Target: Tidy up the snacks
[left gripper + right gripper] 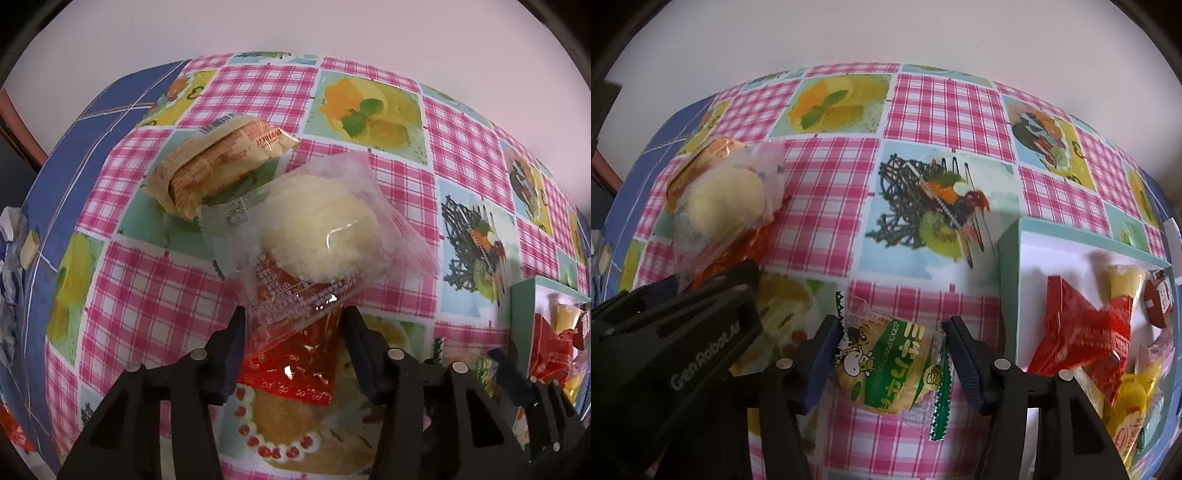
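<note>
The left gripper point(295, 332) pinches a cake pack point(314, 243) by its slippery tail, which may slip; the right gripper point(892, 354) brackets a green pack point(890, 365), unclosed.

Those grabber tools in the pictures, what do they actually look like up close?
Each is matte black plastic with angular, ribbed arms. The left gripper and right gripper both end in two jaws lined with dark blue ridged pads, fixed by small silver round screws. The left gripper's body bears white "GenRobot.AI" lettering. No cables or sleeves show.
</note>
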A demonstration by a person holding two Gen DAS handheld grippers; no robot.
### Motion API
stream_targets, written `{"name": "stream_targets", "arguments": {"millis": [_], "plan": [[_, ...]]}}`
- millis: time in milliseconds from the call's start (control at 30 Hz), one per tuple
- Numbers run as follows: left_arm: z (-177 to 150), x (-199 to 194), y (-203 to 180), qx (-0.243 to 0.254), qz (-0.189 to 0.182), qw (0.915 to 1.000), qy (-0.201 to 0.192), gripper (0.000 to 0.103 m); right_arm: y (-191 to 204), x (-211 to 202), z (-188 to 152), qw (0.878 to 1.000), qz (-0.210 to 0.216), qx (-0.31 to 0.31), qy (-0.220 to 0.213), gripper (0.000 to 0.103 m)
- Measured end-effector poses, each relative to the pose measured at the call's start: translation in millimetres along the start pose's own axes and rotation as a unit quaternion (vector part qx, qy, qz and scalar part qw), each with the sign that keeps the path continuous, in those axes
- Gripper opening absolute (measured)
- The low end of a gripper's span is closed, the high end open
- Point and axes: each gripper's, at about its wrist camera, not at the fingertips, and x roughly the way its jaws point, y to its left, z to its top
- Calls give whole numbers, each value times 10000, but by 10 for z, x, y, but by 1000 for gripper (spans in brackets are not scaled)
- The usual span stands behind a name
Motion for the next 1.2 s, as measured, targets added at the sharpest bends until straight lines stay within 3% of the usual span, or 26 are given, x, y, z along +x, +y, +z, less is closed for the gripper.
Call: {"name": "stream_targets", "arguments": {"millis": [333,700,900,1133,1200], "plan": [[-406,-196,-70,-126,-147,9996,205,50,-35,-327,-341,9998,171,17,-26,55],[-750,-550,49,-252,-203,9992,215,48,-262,-605,-406,9980,561,251,-120,53],[-925,-922,143,-210,-150,9997,29,46,-406,-860,-513,9955,799,442,-258,53],[-1026,-1339,-41,-238,-287,9986,-372,45,-678,-1107,-628,9913,987,762,-420,53],[-975,-1350,-105,-204,-276,9983,-462,40,-754,-1156,-653,9909,966,817,-461,53]]}}
